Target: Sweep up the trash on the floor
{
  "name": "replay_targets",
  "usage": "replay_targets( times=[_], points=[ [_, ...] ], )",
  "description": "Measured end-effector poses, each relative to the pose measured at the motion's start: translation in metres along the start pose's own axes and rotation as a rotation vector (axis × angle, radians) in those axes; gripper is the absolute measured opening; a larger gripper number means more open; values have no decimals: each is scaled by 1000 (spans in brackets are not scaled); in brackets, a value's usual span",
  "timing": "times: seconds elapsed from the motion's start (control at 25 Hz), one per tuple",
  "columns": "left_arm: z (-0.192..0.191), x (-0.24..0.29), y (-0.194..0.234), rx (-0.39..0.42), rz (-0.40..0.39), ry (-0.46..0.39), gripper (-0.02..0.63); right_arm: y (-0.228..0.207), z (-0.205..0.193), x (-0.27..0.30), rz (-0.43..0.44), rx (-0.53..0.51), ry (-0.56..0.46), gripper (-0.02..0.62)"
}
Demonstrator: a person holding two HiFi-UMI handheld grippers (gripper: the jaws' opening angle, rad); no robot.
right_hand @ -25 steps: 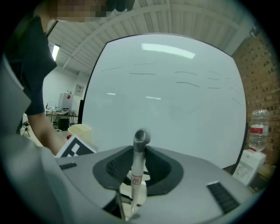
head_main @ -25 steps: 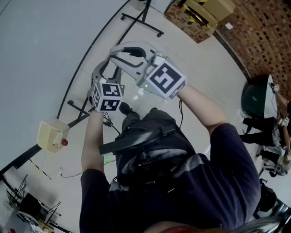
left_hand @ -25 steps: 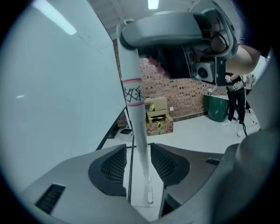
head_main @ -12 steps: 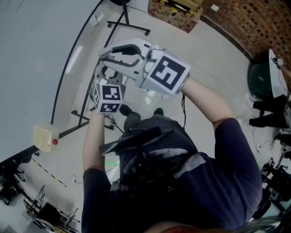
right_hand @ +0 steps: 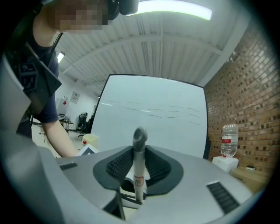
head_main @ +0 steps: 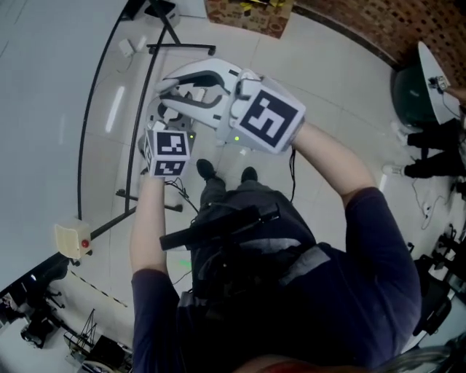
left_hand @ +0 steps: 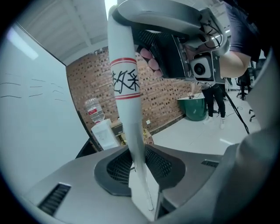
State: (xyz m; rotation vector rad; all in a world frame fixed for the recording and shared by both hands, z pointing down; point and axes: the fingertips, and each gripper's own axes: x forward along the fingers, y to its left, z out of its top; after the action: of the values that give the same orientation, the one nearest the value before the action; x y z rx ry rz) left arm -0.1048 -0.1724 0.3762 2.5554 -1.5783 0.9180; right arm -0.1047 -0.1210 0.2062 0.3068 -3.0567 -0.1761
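Fearing slip: my left gripper has just closed onto the red-banded handle, perhaps loosely; right gripper pinches the grey-capped handle.

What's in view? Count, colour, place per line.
whiteboard: one, white, black frame, person's left
brick wall: one, red-brown, behind the bin
water bottle: one, clear, red label, on the white dispenser
bin: one, green, against the brick wall
cardboard box: at least one, brown, by the wall
button box: one, beige, near the whiteboard's foot
bystander: one, black trousers, beside the bin
banded handle: one, white, red bands, between left jaws
capped handle: one, white, grey cap, between right jaws; maybe the same pole
left gripper: grey, jaws just been closing, now on the banded handle
right gripper: grey, shut on the capped handle
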Motion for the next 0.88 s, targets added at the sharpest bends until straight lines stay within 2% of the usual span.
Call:
replay_targets(
  times=[0.16,0.32,0.52,0.88],
  points=[
    [1,36,13,31,-23,9,94,-35,-19,2,-69,40,8,107],
    [-14,76,28,1,-57,19,92,-67,-50,14,-119,77,68,107],
    [-33,123,55,11,-88,42,92,-103,-84,41,-153,89,137,107],
    [-52,180,88,-59,-130,47,92,-150,-120,86,-277,101,201,106]
  ],
)
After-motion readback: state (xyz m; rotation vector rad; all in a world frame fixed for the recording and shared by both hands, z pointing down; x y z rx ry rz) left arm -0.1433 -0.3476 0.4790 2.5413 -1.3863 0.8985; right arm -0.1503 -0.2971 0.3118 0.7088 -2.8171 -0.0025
